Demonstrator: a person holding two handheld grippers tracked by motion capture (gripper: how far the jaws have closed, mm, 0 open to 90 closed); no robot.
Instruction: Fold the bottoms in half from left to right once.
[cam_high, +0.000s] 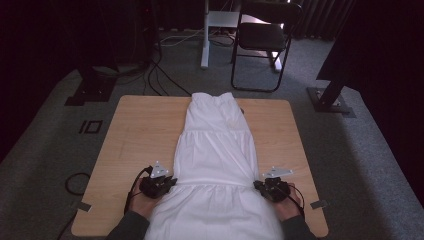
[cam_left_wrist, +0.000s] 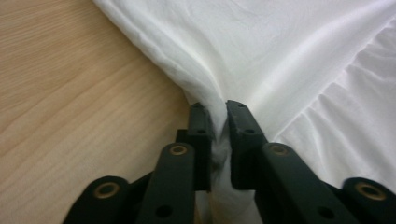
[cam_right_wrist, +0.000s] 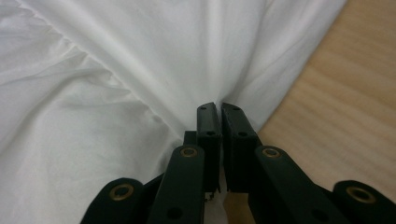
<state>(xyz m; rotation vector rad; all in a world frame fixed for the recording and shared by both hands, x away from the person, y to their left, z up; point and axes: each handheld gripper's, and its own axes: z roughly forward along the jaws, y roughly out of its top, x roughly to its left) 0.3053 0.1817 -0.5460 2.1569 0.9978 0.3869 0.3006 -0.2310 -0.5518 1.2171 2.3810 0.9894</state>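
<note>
White dress (cam_high: 216, 150) lies flat down the middle of the worktop (cam_high: 135, 135), its long axis running straight away from the person, hem nearest. Left tongs (cam_high: 159, 184) pinch a tuck of its left edge, right tongs (cam_high: 270, 189) pinch the right edge, level with each other. Any lift or fold would likely go forward along that axis.
</note>
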